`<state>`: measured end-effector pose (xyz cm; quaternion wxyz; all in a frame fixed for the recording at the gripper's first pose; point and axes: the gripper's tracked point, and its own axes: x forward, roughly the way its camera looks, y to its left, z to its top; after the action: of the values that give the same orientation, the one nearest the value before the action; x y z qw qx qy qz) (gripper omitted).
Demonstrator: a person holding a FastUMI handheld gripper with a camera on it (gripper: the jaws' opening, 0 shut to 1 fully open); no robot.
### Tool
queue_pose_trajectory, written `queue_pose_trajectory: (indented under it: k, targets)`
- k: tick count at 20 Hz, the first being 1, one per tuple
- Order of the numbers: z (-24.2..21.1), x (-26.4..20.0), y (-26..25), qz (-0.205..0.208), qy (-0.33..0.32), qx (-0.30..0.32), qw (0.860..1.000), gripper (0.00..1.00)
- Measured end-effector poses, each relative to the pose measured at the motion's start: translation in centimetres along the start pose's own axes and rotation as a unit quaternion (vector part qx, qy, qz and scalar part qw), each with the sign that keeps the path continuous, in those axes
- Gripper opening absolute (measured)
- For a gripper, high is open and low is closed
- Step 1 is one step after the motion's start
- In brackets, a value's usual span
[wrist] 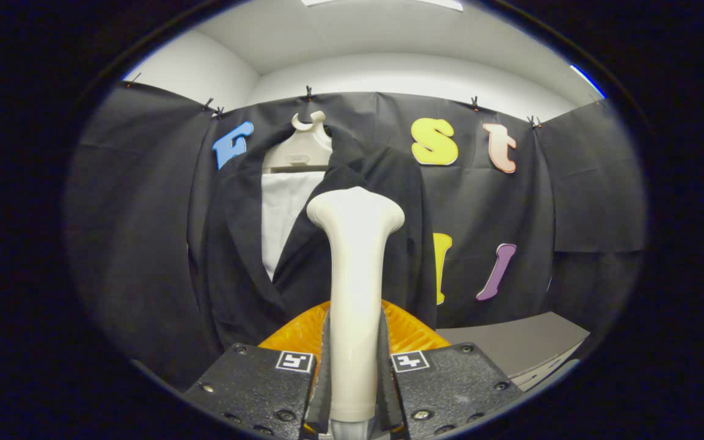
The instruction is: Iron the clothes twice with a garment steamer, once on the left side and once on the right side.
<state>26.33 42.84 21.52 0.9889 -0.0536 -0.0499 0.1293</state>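
My gripper (354, 373) is shut on the cream handle of the garment steamer (355, 269), both fingers pressing its sides. The steamer stands upright between the fingers, and its wide head (355, 211) rises in front of the clothes. A black jacket (236, 256) over a white shirt (285, 214) hangs on a cream hanger (300, 150) against the booth wall, just beyond the steamer. The steamer head sits over the jacket's right lapel; whether it touches the cloth I cannot tell. An orange ribbed part (303, 333) shows behind the handle, just above the fingers.
A grey tabletop (511, 345) lies low to the right of the jacket. The black cloth wall runs behind everything, with white wall and ceiling above it.
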Motion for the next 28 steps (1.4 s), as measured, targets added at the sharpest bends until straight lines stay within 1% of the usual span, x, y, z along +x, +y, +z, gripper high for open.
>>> queue_pose_trajectory:
  k: [6, 12, 15, 21, 28]
  targets:
    - [-5.4, -1.1, -0.2, -0.006, 0.03, -0.018, 0.999, 0.33]
    - [-11.2, -2.3, 0.3, 0.004, 0.078, -0.036, 0.996, 0.33]
    - [-12.7, -2.1, 0.2, 0.006, 0.094, -0.042, 0.995, 0.33]
    - [-16.8, -3.5, 0.0, 0.006, 0.12, -0.041, 0.992, 0.33]
    - [-22.2, -4.3, 0.0, 0.012, 0.16, -0.045, 0.986, 0.33]
